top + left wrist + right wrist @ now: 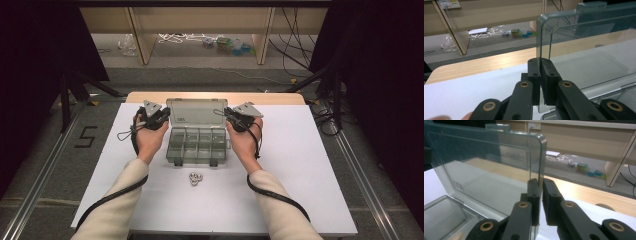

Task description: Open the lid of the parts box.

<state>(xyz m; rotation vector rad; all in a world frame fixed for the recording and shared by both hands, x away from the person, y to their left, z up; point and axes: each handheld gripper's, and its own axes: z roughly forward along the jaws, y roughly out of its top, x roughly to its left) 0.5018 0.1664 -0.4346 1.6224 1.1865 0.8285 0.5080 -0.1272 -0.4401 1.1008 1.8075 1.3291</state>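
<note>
A clear grey plastic organiser box (197,145) with several compartments stands open in the middle of the white table. Its lid (196,113) is raised upright at the back. My left gripper (161,116) is shut on the lid's left edge (539,42), its black pads pinching the thin plastic. My right gripper (231,116) is shut on the lid's right edge (541,157) in the same way. A small heap of silver metal rings (195,178) lies on the table just in front of the box.
The white table top (300,165) has room on both sides of the box. A wooden strip (280,98) borders its far edge. Beyond it stand wooden furniture legs (139,35), with cables and small coloured items on the floor (227,45).
</note>
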